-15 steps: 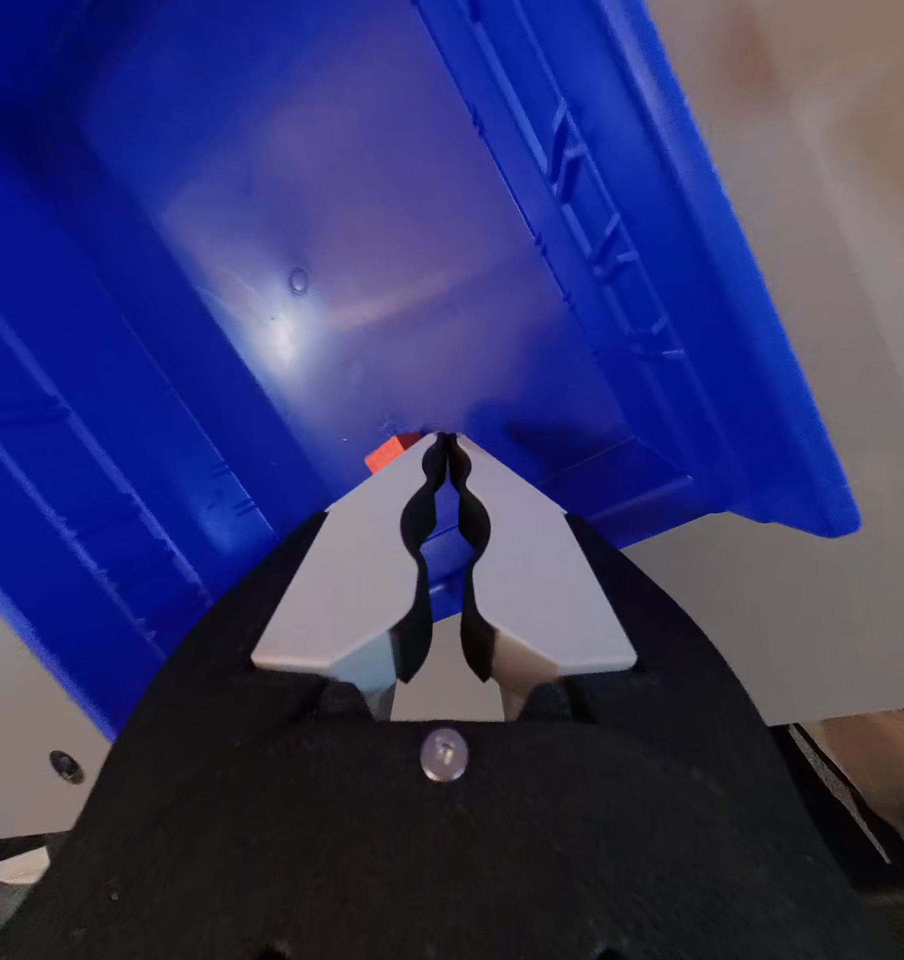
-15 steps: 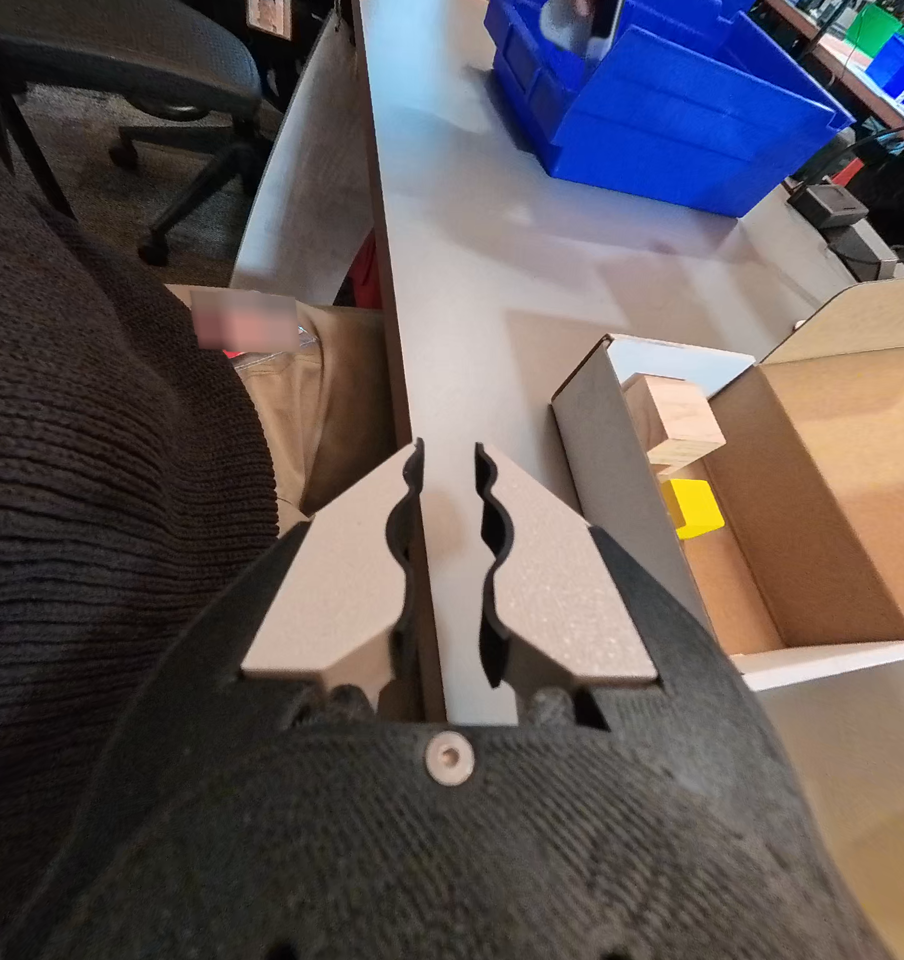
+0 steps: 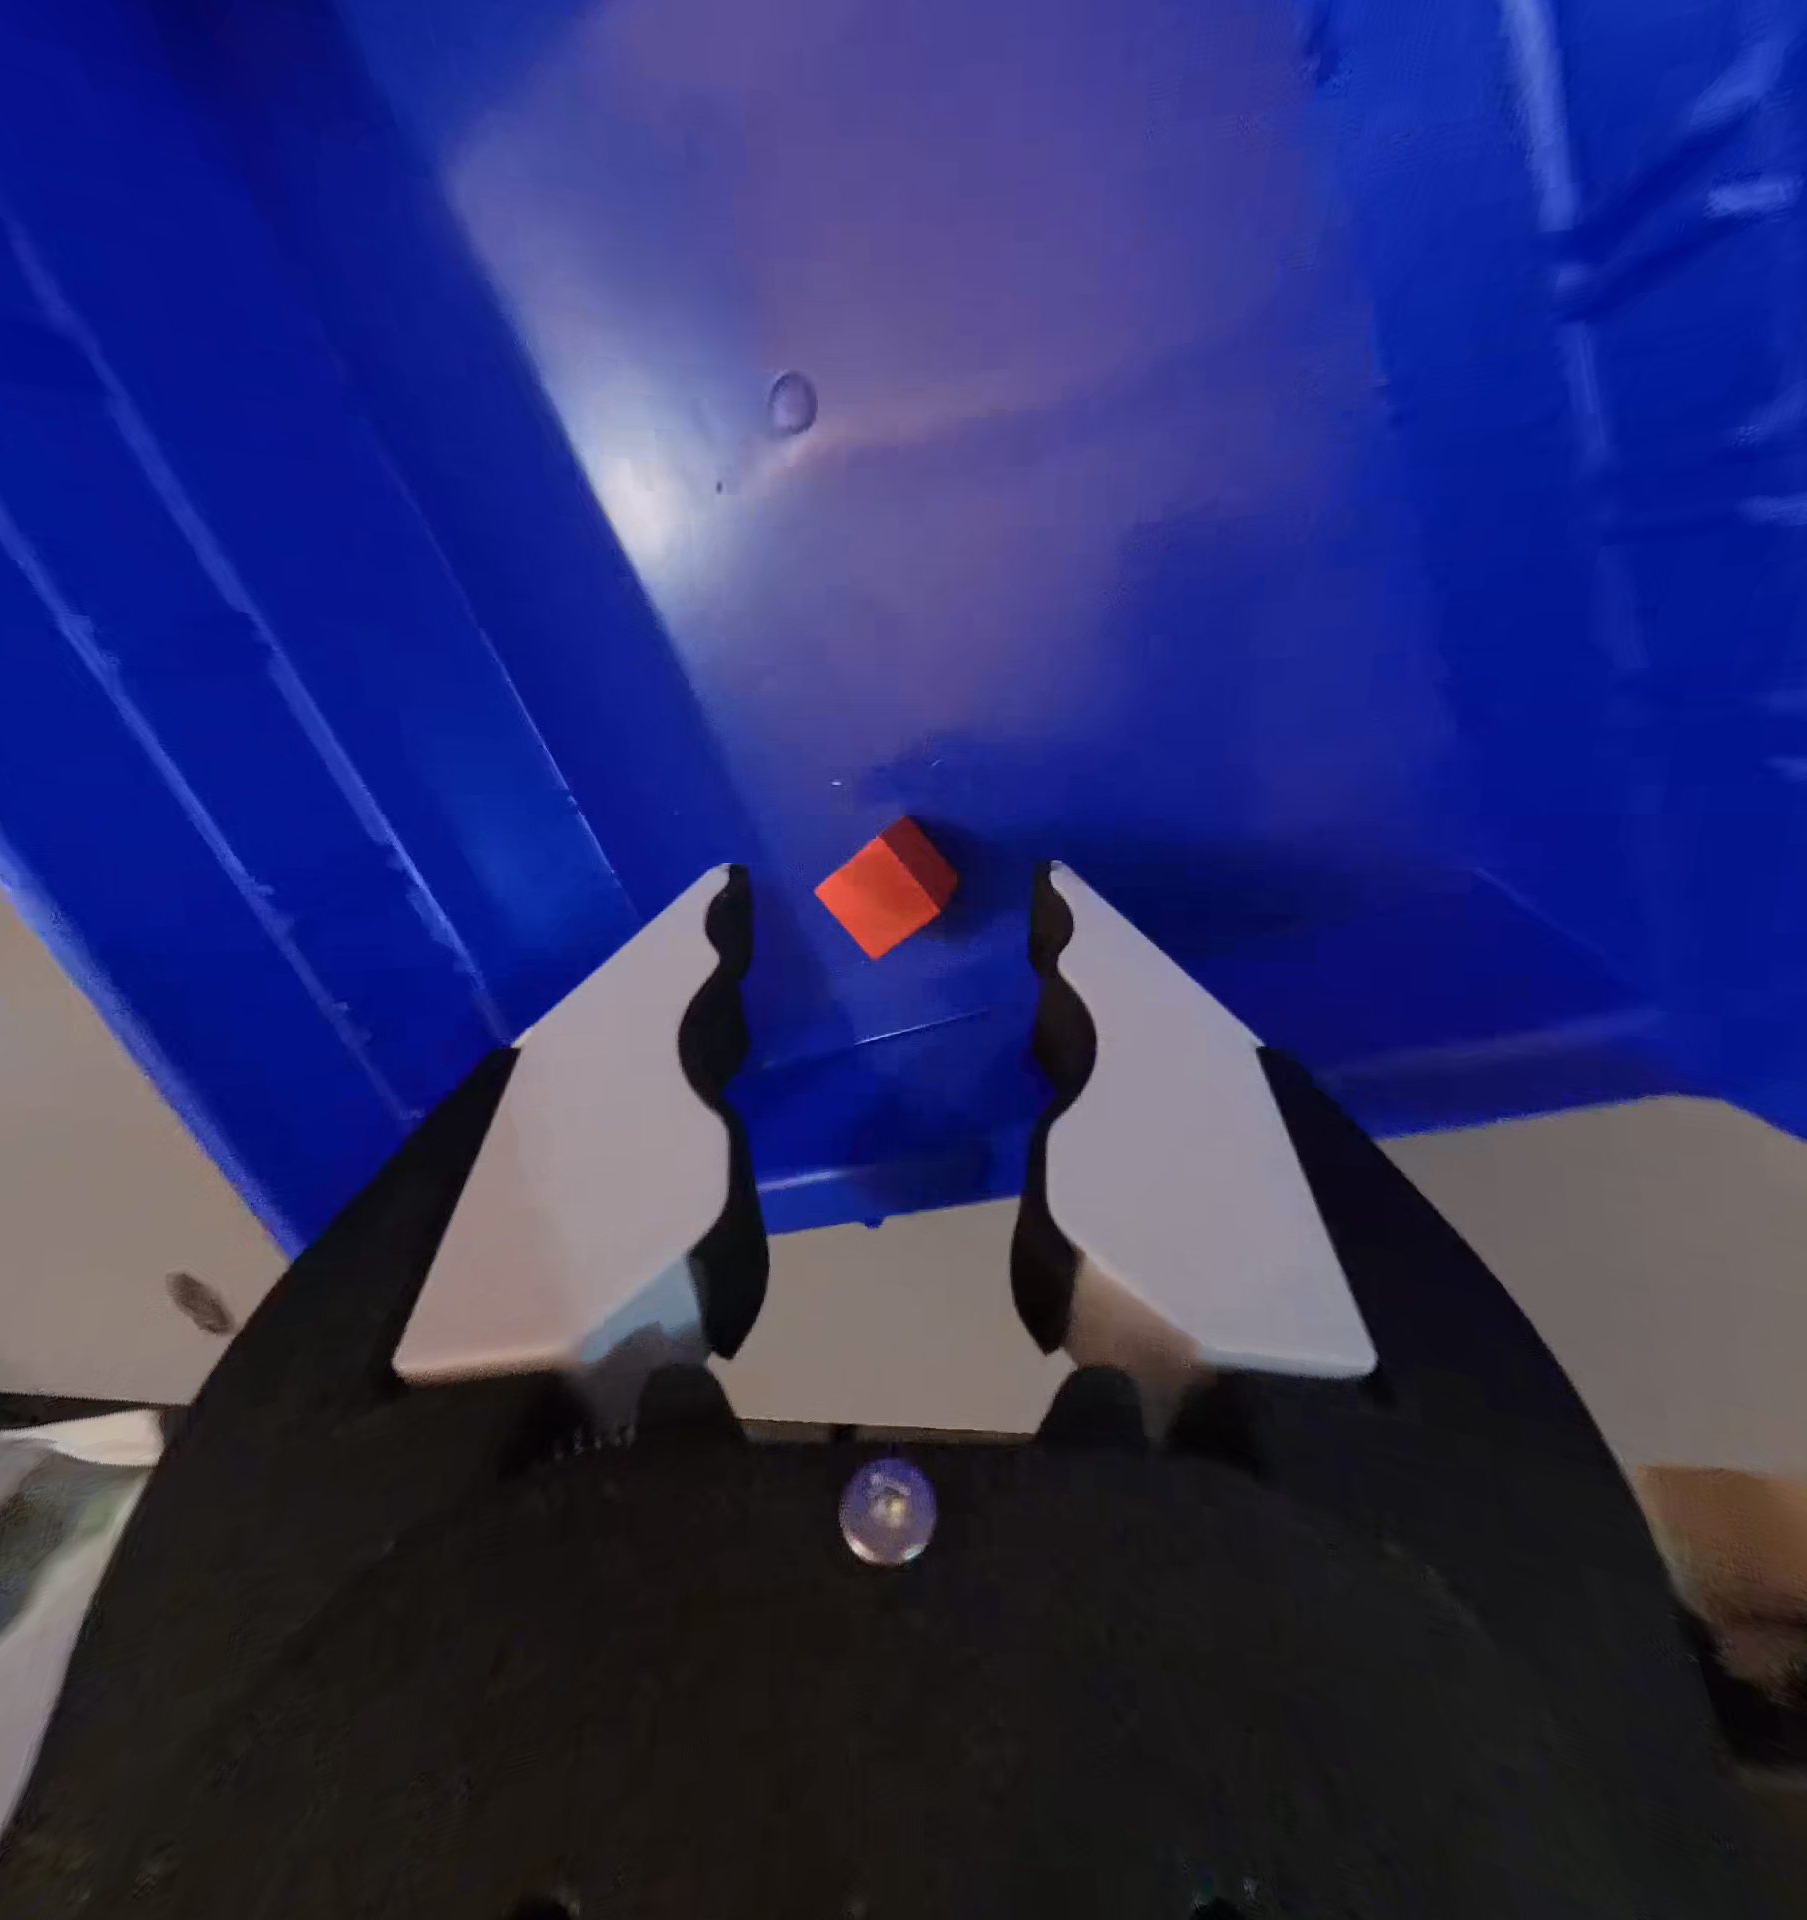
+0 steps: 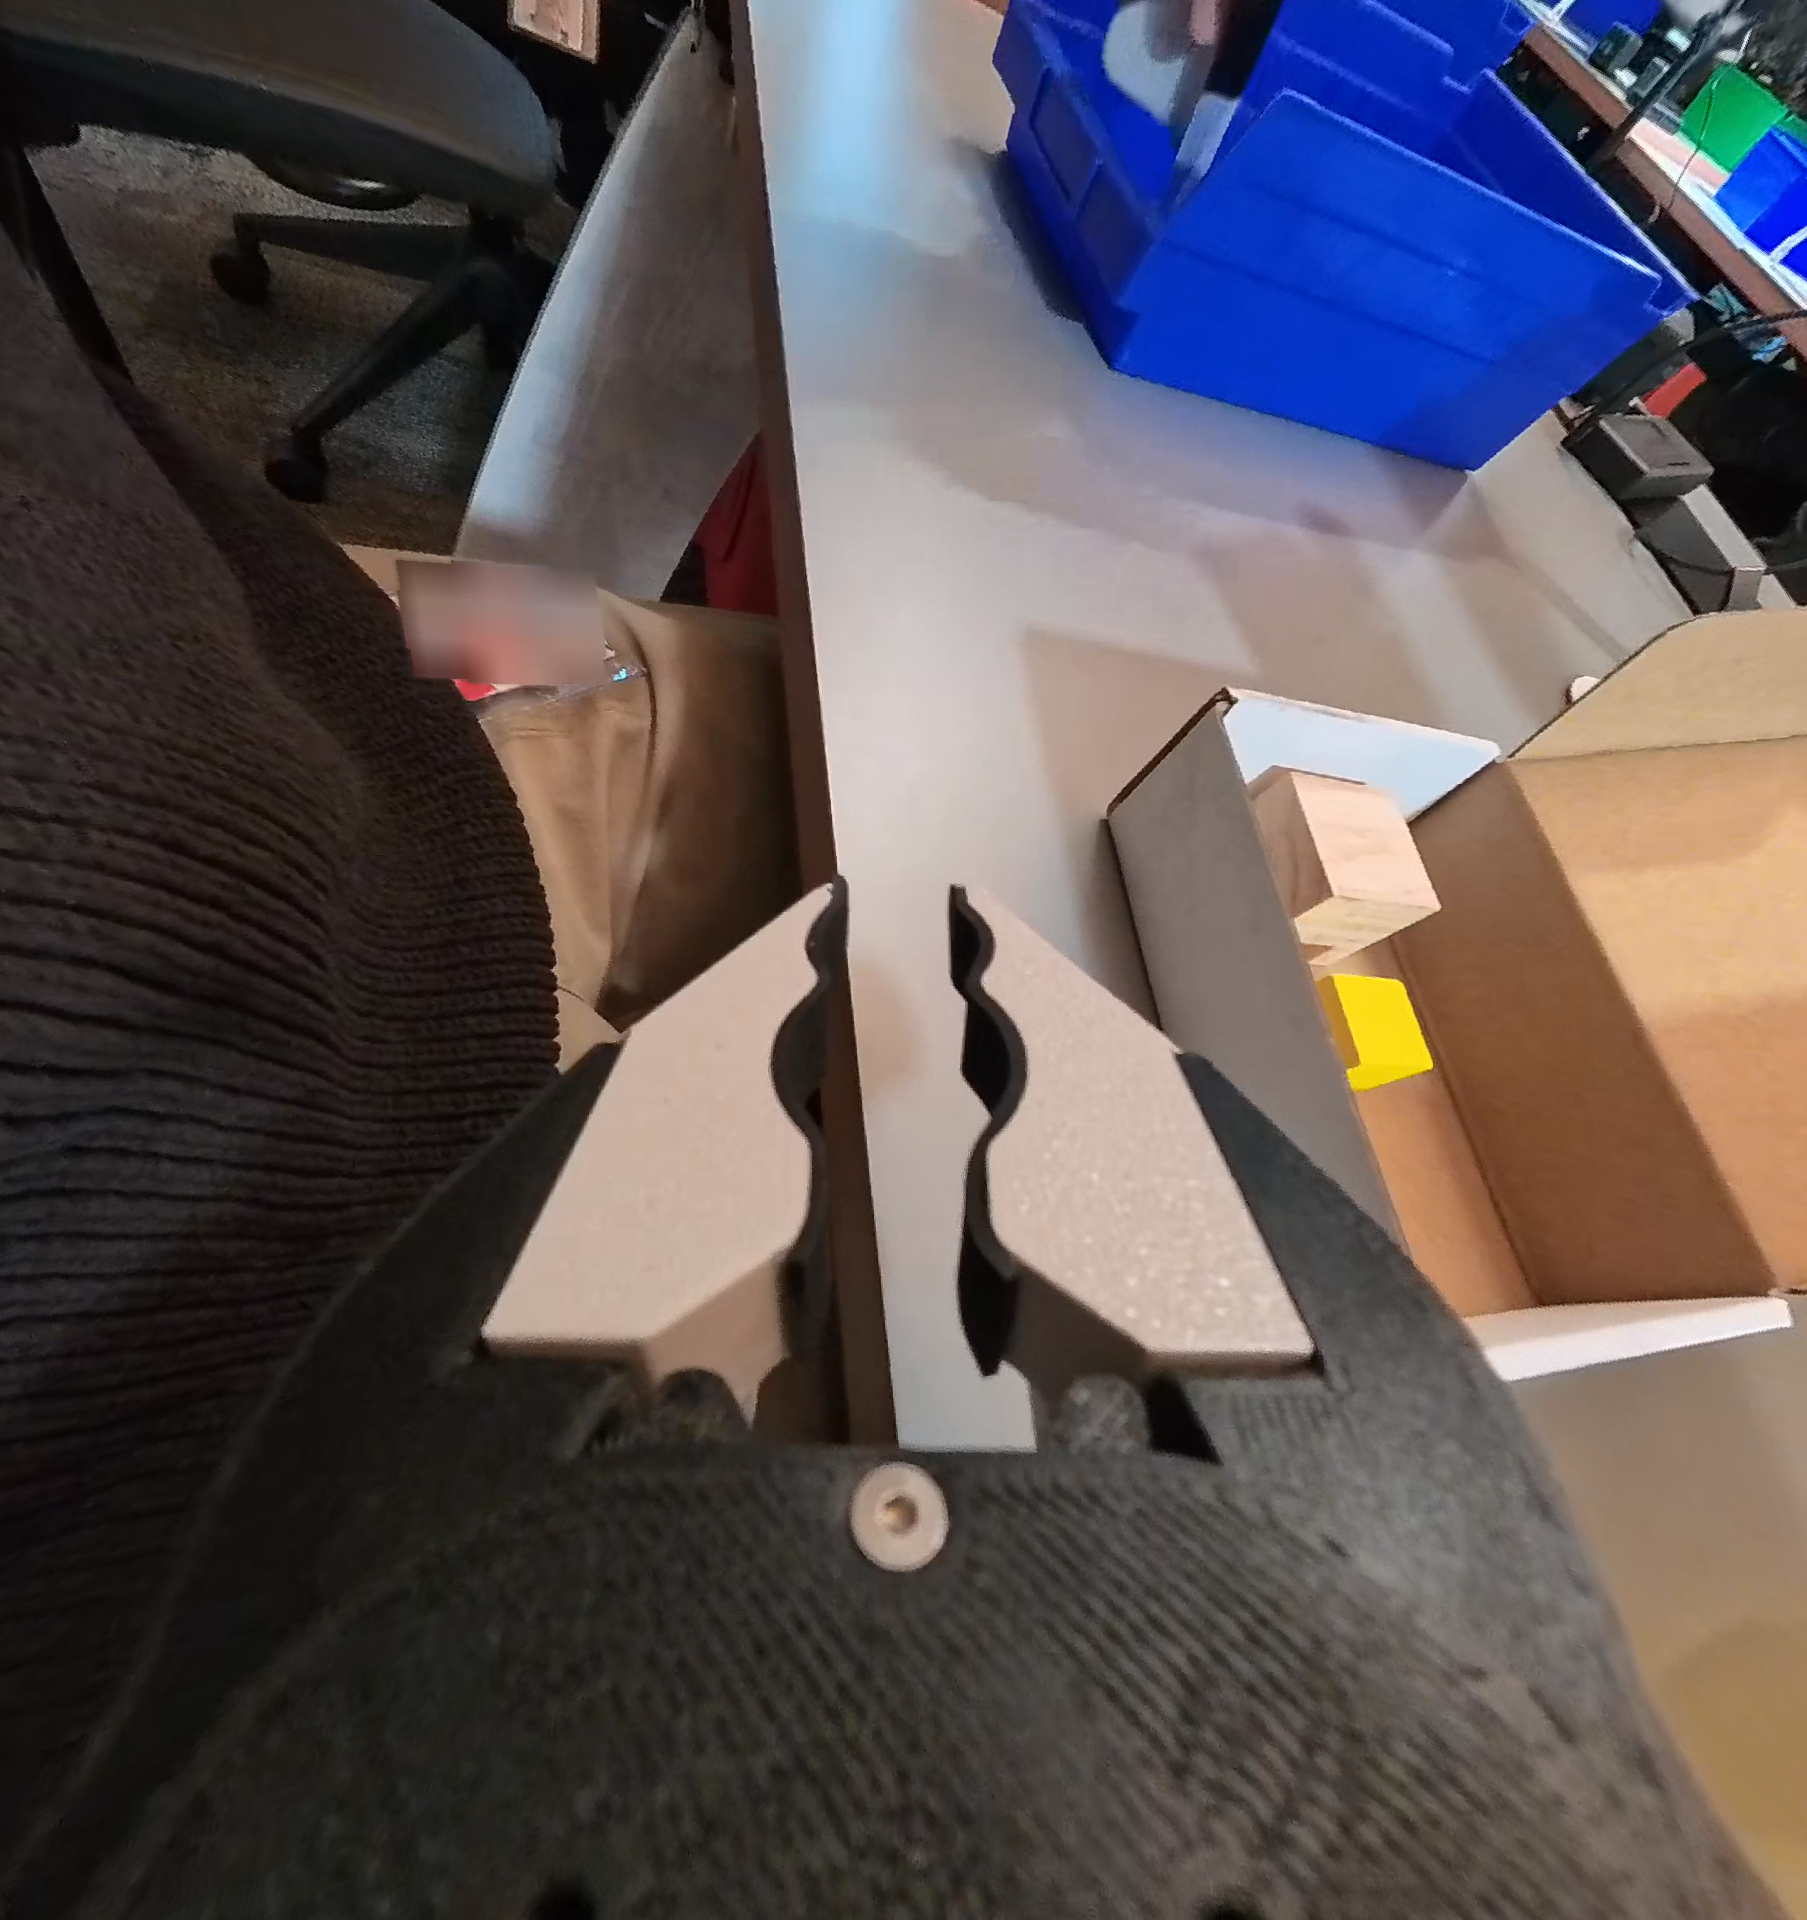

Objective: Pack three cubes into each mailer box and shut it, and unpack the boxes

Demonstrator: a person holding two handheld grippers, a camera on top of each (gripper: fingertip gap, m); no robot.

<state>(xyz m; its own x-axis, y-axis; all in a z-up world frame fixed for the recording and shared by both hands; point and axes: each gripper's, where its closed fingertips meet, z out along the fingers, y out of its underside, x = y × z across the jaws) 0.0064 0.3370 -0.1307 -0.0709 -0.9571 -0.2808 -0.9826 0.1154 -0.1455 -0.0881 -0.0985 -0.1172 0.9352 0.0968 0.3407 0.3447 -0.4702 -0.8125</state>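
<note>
Left hand-held gripper (image 3: 888, 883) spread, red cube (image 3: 885, 900) loose beyond tips.

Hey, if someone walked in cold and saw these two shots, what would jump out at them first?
The small red cube lying alone on the floor of the big blue bin, just ahead of the open left tool. Next, the open cardboard mailer box on the table, right of the right tool, holding a yellow cube and a wooden cube.

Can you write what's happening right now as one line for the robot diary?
left gripper: open over red cube in blue bin | right gripper: open, idle | mailer box: open, wooden cube, yellow cube
</note>
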